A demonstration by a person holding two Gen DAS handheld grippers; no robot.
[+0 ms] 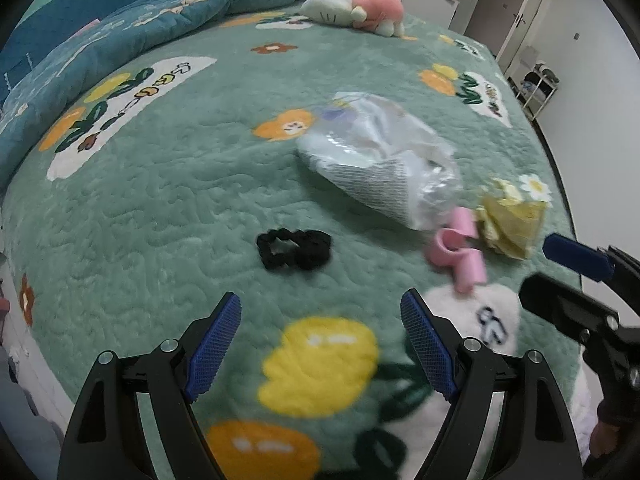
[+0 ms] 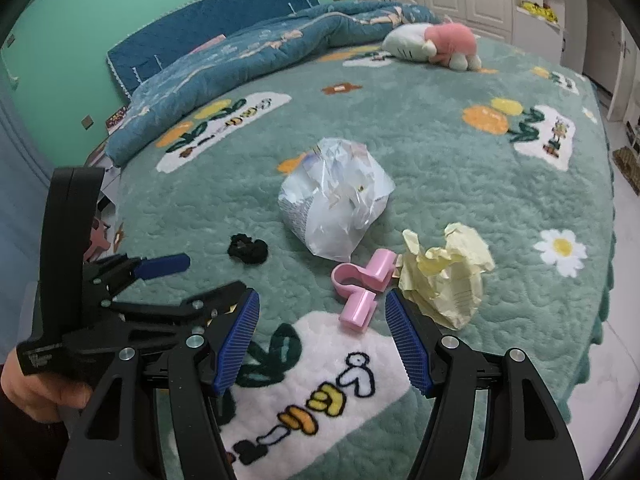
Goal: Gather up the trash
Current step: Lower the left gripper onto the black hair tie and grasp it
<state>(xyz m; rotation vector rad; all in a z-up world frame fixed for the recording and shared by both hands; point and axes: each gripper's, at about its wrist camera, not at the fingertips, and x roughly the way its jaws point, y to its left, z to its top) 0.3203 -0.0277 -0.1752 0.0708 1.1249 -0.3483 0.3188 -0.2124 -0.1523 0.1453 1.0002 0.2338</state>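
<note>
1. Left claw (image 1: 320, 344): released, blue pads spread wide, nothing between them, hovering over the yellow flower print on the green bed cover (image 1: 160, 208).
2. Right claw (image 2: 322, 344): also released and empty, tilted down over the white patch with lettering.
3. Trash on the bed: a crumpled yellow paper (image 2: 444, 272) and a crinkled clear plastic bag (image 2: 332, 200), both lying loose, neither gripped.
4. Not obviously trash: a pink plastic clip (image 2: 360, 284) touching the paper's left edge, and a black scrunchie (image 1: 294, 248) well apart to the left.
5. Key relation, right side: yellow paper just ahead of and slightly right of the right claw's right pad, near but not between the pads; pink clip straight ahead on the claw's centre line, closer than the paper.
6. Key relation, left side: seen from the left wrist, bag ahead and to the right, long axis running diagonally from upper left down toward the pink clip; scrunchie nearly straight ahead.
7. Judgement: right hand nearer to the yellow paper, likely needing a small shift rightward to straddle it without catching the clip.
8. Judgement: left hand better placed for the bag, though further from it.
9. Far end of bed: plush toy (image 2: 436, 46) and blue quilt (image 2: 256, 52), well clear.
</note>
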